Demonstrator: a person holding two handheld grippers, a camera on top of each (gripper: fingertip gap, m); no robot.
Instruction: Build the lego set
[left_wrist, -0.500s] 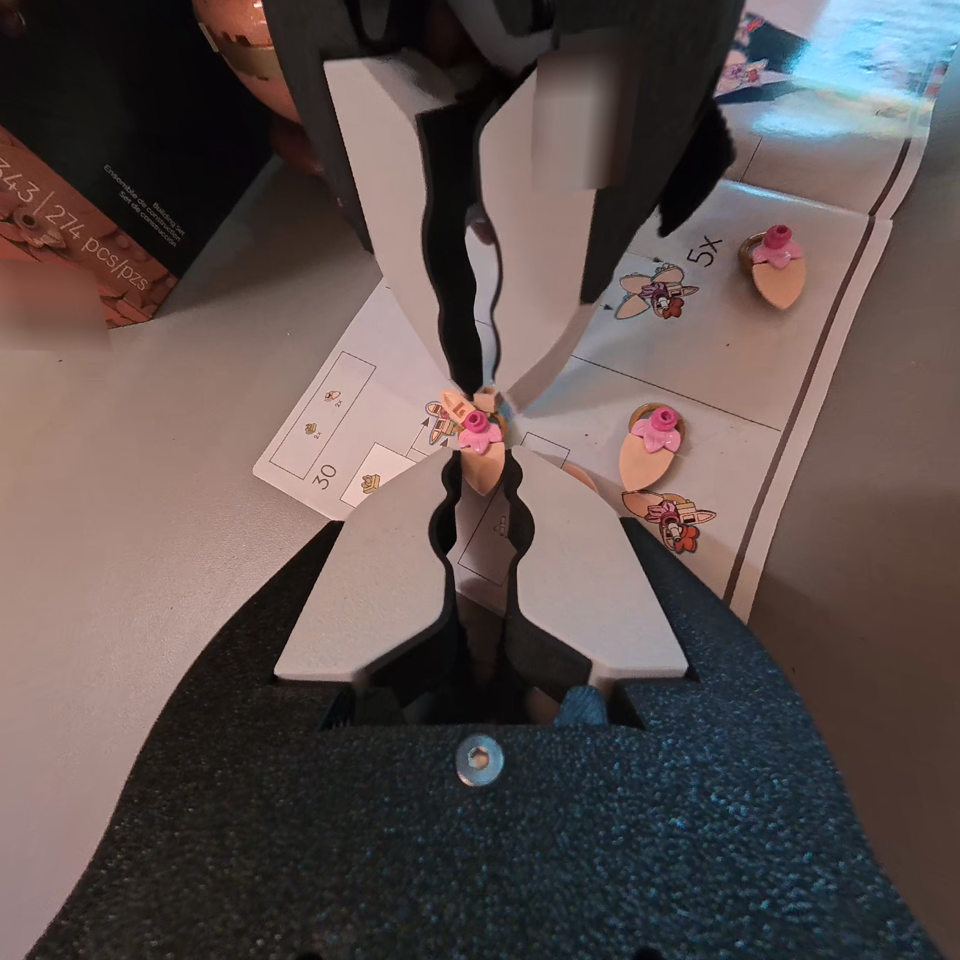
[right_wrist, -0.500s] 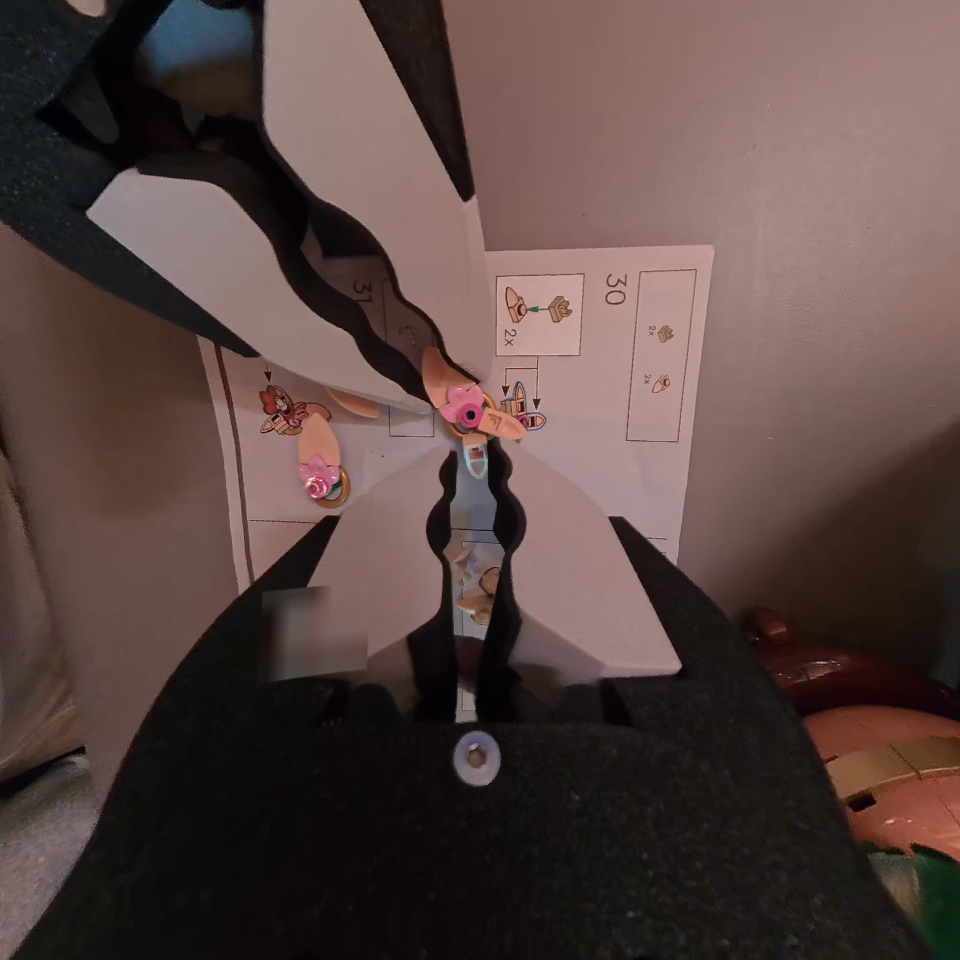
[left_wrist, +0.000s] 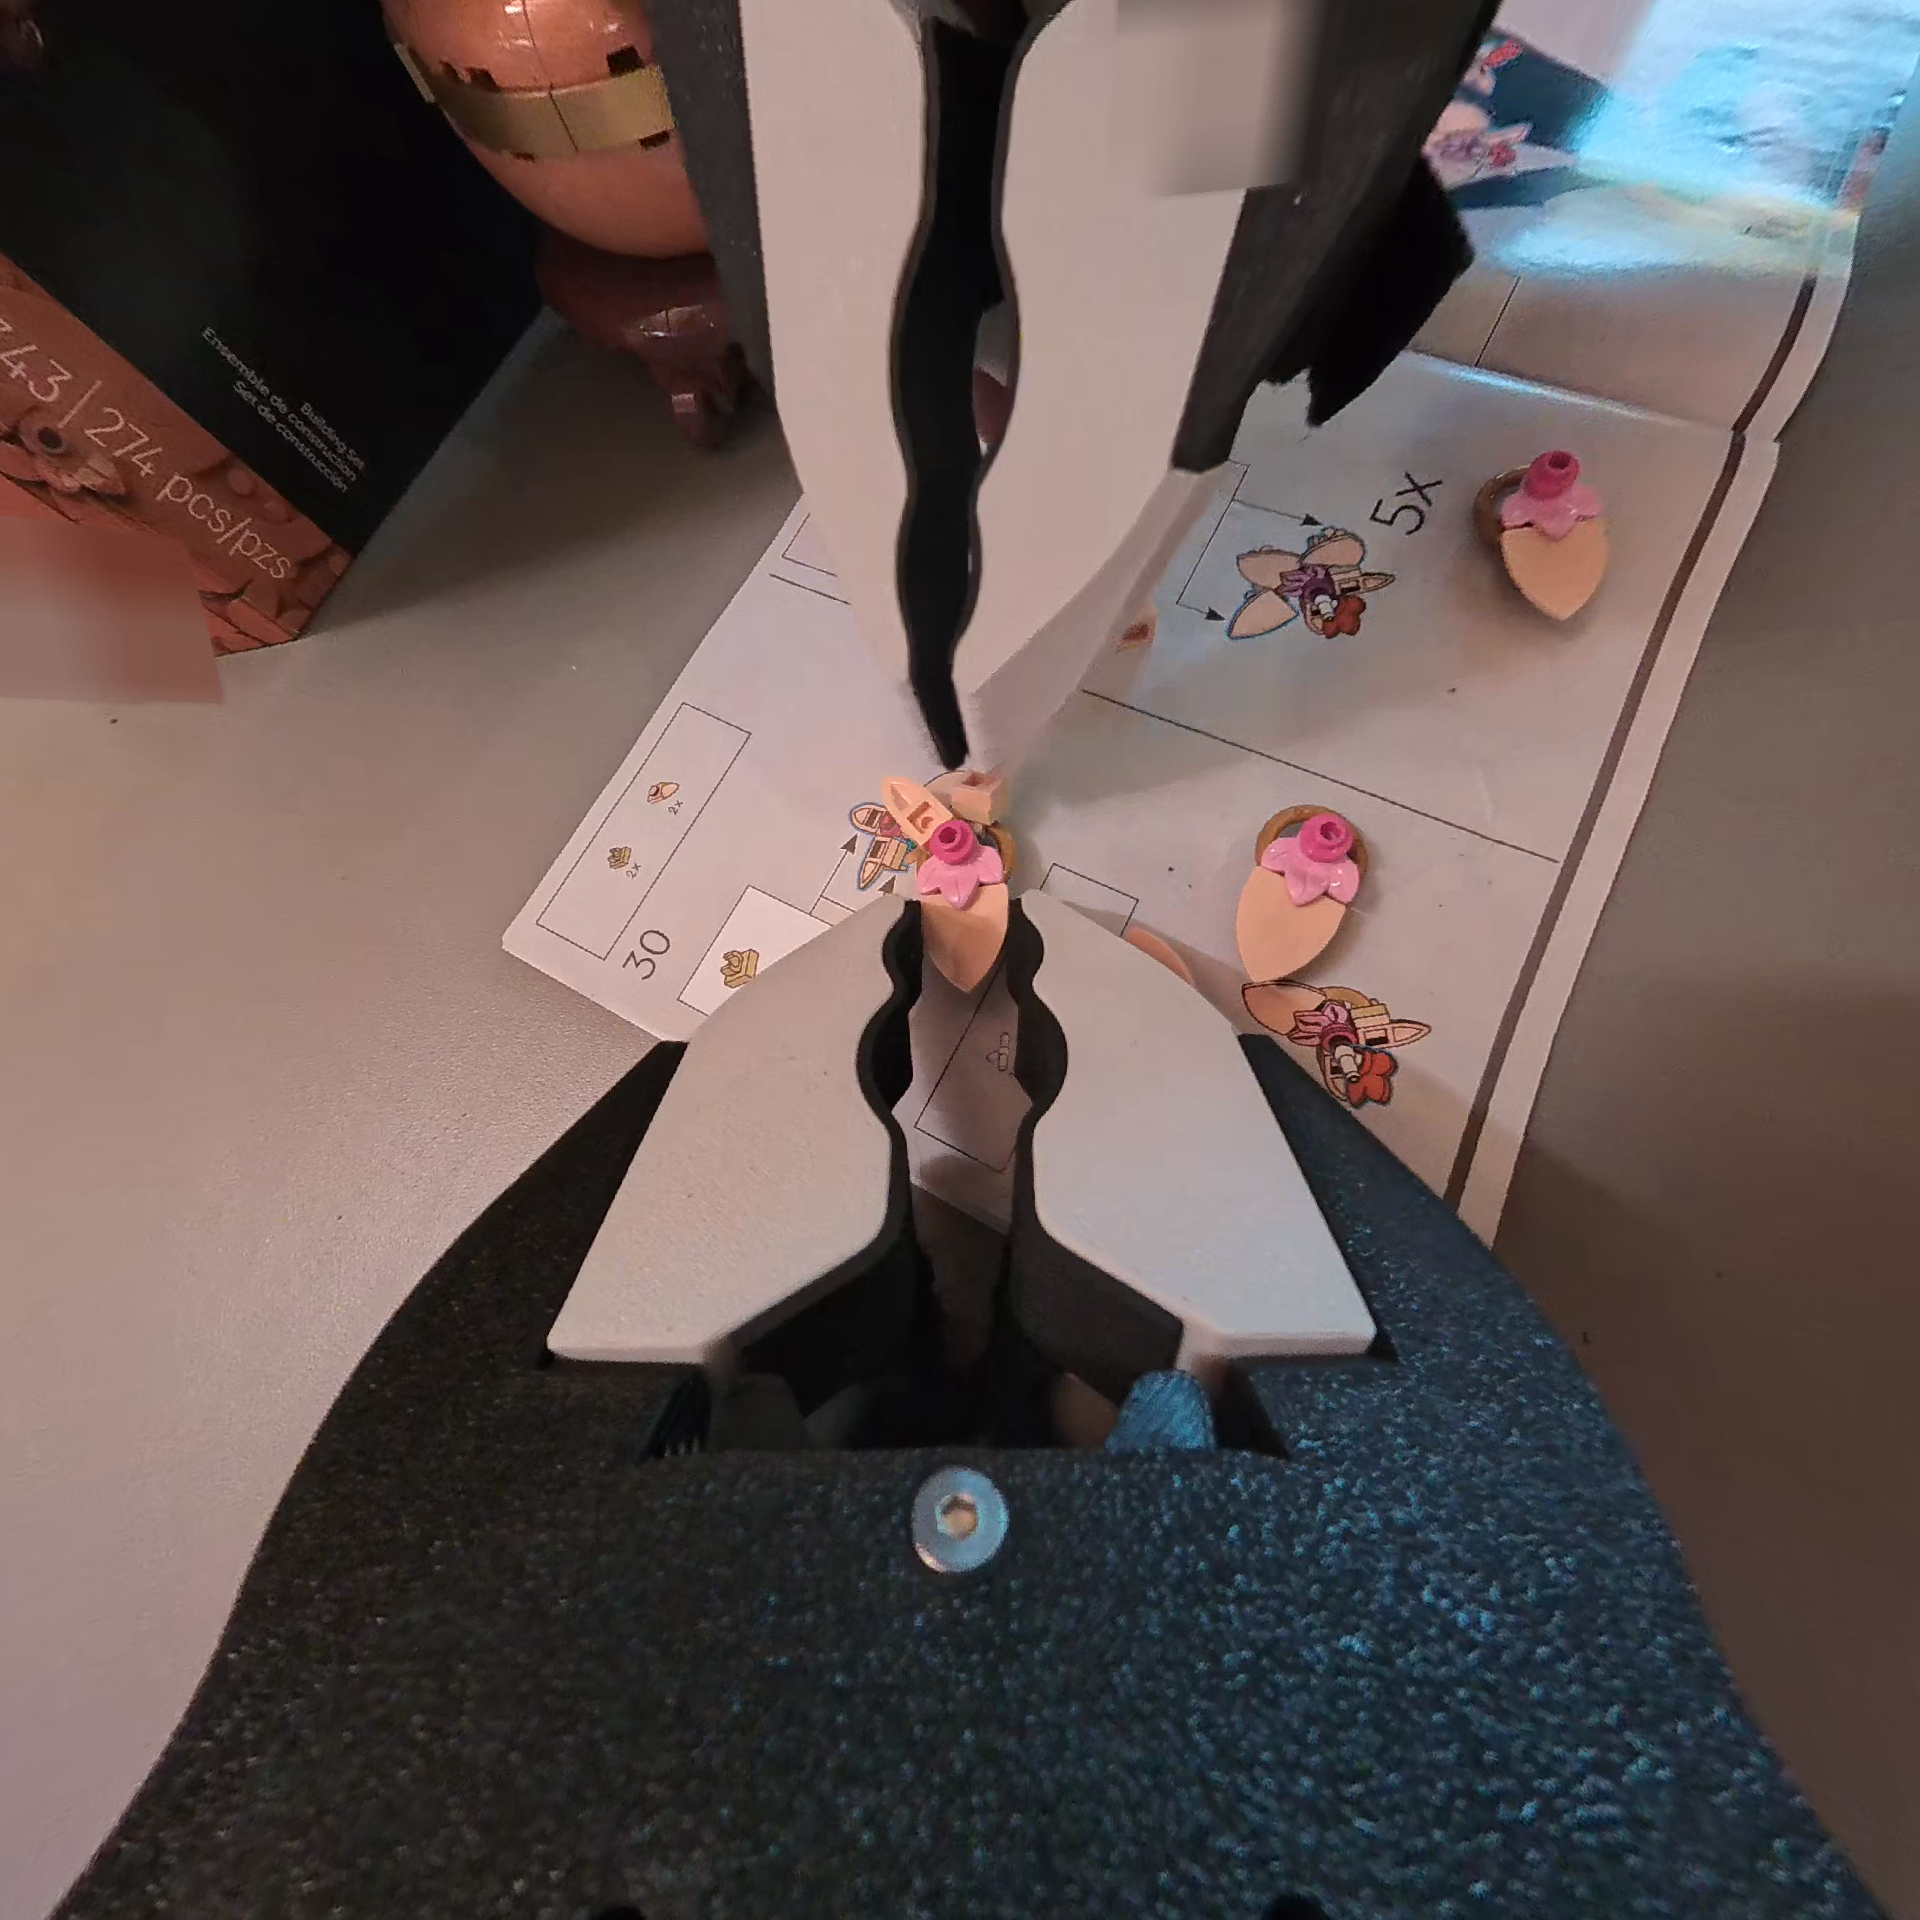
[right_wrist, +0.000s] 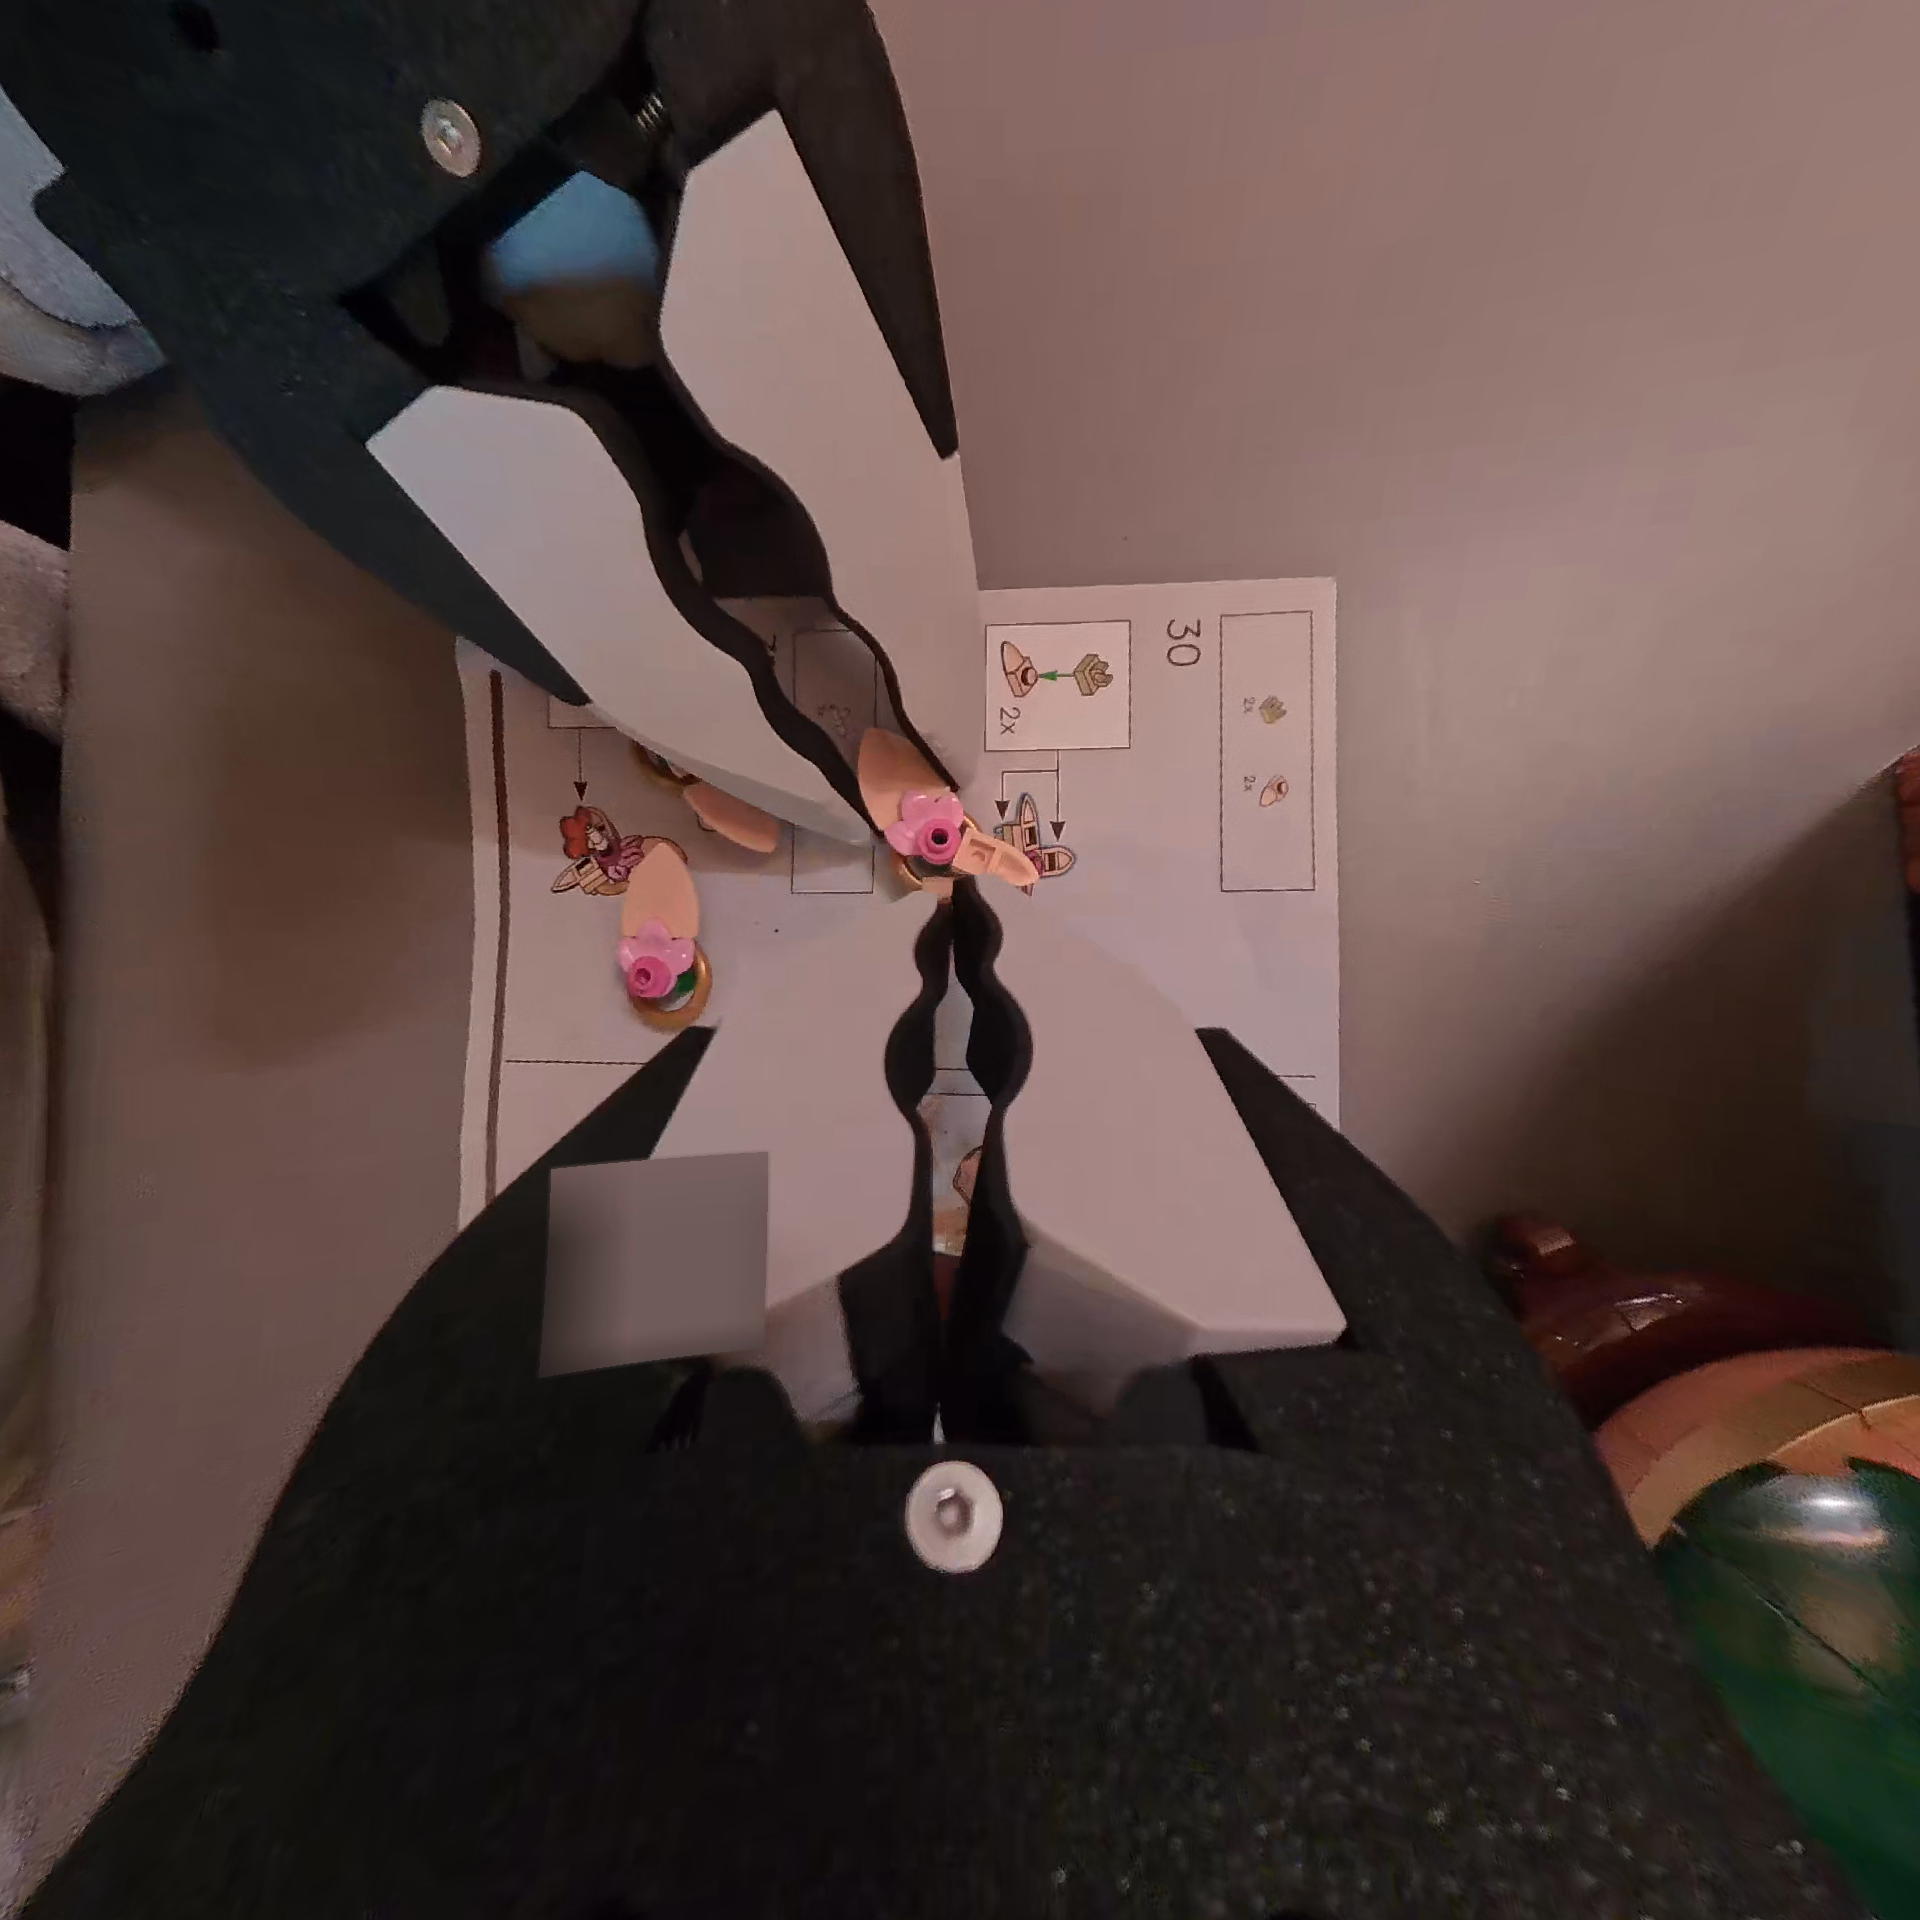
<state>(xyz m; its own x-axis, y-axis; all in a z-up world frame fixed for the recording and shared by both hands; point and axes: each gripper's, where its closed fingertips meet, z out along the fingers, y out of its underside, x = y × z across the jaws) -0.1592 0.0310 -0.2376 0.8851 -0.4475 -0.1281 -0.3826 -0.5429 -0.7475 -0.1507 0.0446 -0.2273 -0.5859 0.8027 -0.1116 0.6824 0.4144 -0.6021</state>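
My left gripper (left_wrist: 961, 912) is shut on a tan petal piece with a pink flower and gold ring (left_wrist: 961, 894), held just above the instruction sheet (left_wrist: 1351, 727). My right gripper (right_wrist: 951, 899) meets it tip to tip and is shut on a small tan pointed piece (right_wrist: 997, 857) that touches the flower end of the petal piece (right_wrist: 894, 774). In the left wrist view the right gripper (left_wrist: 966, 764) comes down from the top. In the right wrist view the left gripper (right_wrist: 909, 805) comes in from the upper left.
Two more petal pieces with flowers (left_wrist: 1299, 894) (left_wrist: 1548, 540) lie on the sheet; one shows in the right wrist view (right_wrist: 660, 935). A dark box (left_wrist: 177, 447) and a pink egg-shaped model (left_wrist: 561, 114) stand at the back left of the grey table. Left and right tips are no more than a few centimetres apart.
Almost nothing. Both grippers stay tip to tip at the petal piece; the right gripper stands slightly more upright.
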